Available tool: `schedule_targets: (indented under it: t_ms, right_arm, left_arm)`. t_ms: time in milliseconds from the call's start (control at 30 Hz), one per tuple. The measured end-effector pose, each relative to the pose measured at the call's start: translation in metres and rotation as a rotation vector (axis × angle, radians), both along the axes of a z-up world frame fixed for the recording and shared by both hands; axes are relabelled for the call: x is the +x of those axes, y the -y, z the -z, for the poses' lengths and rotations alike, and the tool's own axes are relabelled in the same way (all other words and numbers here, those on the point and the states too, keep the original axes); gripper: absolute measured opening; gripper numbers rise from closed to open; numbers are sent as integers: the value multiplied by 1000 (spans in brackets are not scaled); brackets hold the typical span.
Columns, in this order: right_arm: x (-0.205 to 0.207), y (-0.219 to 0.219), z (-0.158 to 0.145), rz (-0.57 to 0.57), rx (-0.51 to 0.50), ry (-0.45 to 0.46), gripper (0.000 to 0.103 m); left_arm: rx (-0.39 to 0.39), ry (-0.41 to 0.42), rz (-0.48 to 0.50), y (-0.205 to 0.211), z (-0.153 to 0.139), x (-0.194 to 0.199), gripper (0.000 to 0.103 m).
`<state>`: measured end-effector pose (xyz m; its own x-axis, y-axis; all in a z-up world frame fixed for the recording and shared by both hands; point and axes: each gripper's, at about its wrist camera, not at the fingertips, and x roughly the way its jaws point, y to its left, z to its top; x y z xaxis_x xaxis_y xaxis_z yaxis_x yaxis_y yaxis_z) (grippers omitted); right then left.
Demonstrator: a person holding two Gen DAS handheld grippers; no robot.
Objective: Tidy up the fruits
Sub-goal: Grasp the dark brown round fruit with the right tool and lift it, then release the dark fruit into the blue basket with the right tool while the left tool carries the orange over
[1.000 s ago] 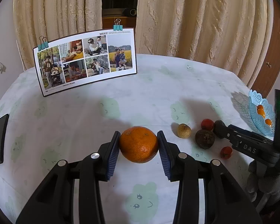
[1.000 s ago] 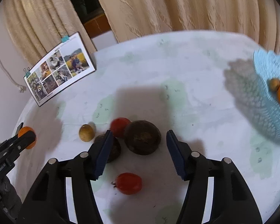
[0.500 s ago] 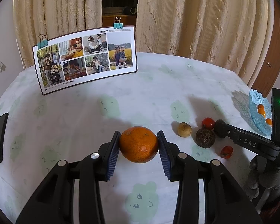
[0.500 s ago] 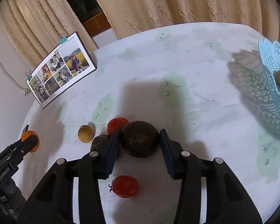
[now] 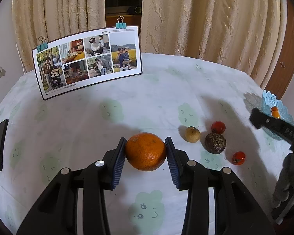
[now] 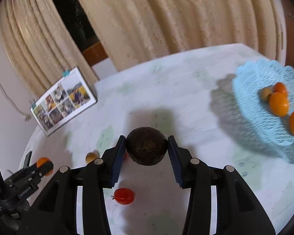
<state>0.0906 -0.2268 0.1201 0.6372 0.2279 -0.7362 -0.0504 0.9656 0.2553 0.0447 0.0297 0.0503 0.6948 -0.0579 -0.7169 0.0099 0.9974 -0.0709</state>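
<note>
fruits split between bench (image 5: 166,90) and blue basket (image 6: 250,117). my right claw (image 6: 147,149) grips the dark round fruit (image 6: 146,149), lifted clear, likely for the basket. left claw (image 5: 146,152) pinches the orange (image 5: 145,151), low over the cloth, waiting.

left gripper (image 5: 146,152): pads pressed on both sides of orange (image 5: 145,151) | tablecloth (image 5: 127,105): tan round fruit (image 5: 192,134), dark rough fruit (image 5: 215,143), two red fruits (image 5: 218,127) (image 5: 238,157) to the right | blue basket (image 5: 272,105) at right edge, partly behind right gripper (image 5: 274,124) | photo card (image 5: 88,62) upright at back
</note>
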Motion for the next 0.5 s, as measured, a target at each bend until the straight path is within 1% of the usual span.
schedule_targets:
  t_ms: [200,367,500]
  right_arm:
    - [-13,32,-22,88,-16,77,45]
    - [-28,70,-39,182,-40,137,45]
    - [-38,98,-45,246,-45,153,45]
  left_arm:
    - [10,3,12,7,-2,-1,41]
    - [11,4,27,17,-6,0,41]
    - [15,7,52,30,-9,-1,41]
